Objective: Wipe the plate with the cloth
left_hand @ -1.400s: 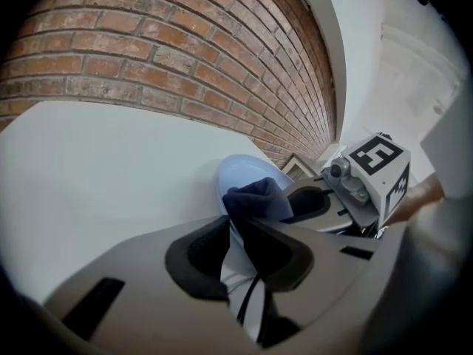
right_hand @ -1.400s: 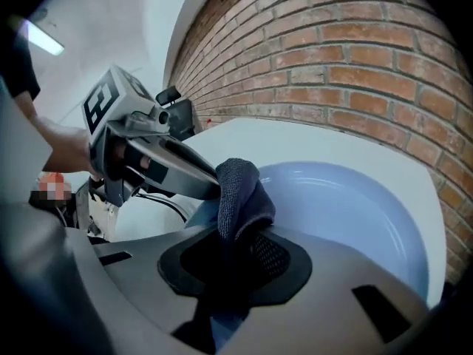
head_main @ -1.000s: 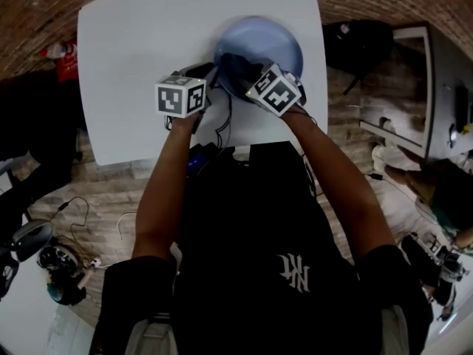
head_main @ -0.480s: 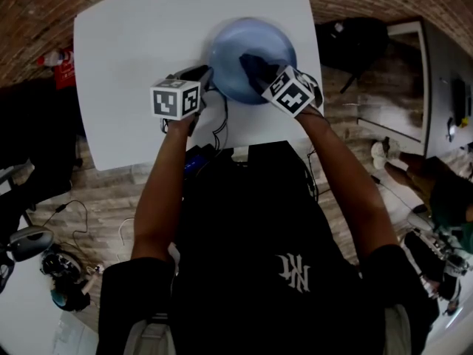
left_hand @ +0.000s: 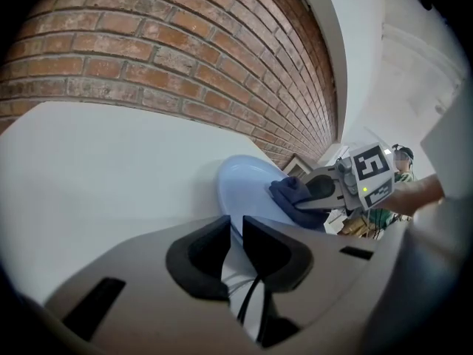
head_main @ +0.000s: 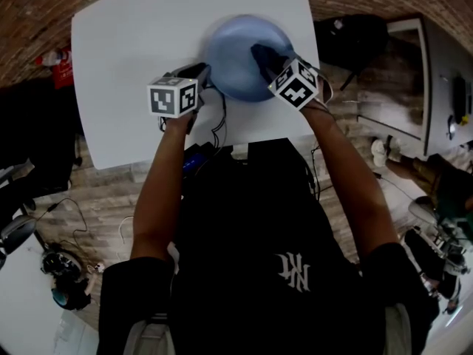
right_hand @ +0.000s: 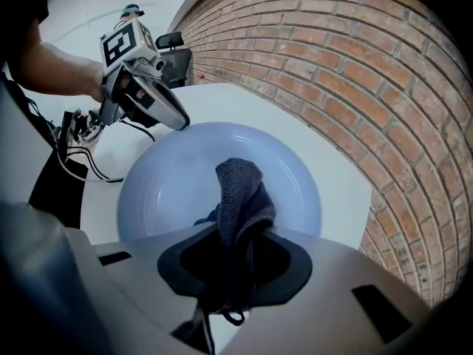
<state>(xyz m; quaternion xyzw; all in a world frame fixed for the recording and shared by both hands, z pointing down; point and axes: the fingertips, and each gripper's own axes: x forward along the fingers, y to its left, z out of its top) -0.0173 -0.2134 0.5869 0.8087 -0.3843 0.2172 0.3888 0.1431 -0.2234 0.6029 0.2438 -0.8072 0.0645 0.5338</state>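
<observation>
A pale blue plate (head_main: pixel 233 58) lies on the white table (head_main: pixel 126 43), toward its right edge. My left gripper (head_main: pixel 201 72) is shut on the plate's near-left rim; in the left gripper view the thin rim (left_hand: pixel 235 224) runs between the closed jaws. My right gripper (head_main: pixel 272 65) is shut on a dark blue cloth (head_main: pixel 264 54), which presses on the plate's right side. In the right gripper view the cloth (right_hand: pixel 240 187) sticks up out of the jaws over the plate (right_hand: pixel 174 183), and the left gripper (right_hand: pixel 176 120) pinches the far rim.
Black cables (head_main: pixel 220 120) trail over the table's near edge by my body. A red item (head_main: pixel 65 59) sits off the table's left edge on the brick floor. A grey cabinet (head_main: pixel 414 72) stands to the right. A brick wall (left_hand: pixel 185 58) rises behind the table.
The right gripper has carried the cloth across the plate, from its near-left part toward its right side. The left gripper has kept its hold on the rim, shifting slightly left.
</observation>
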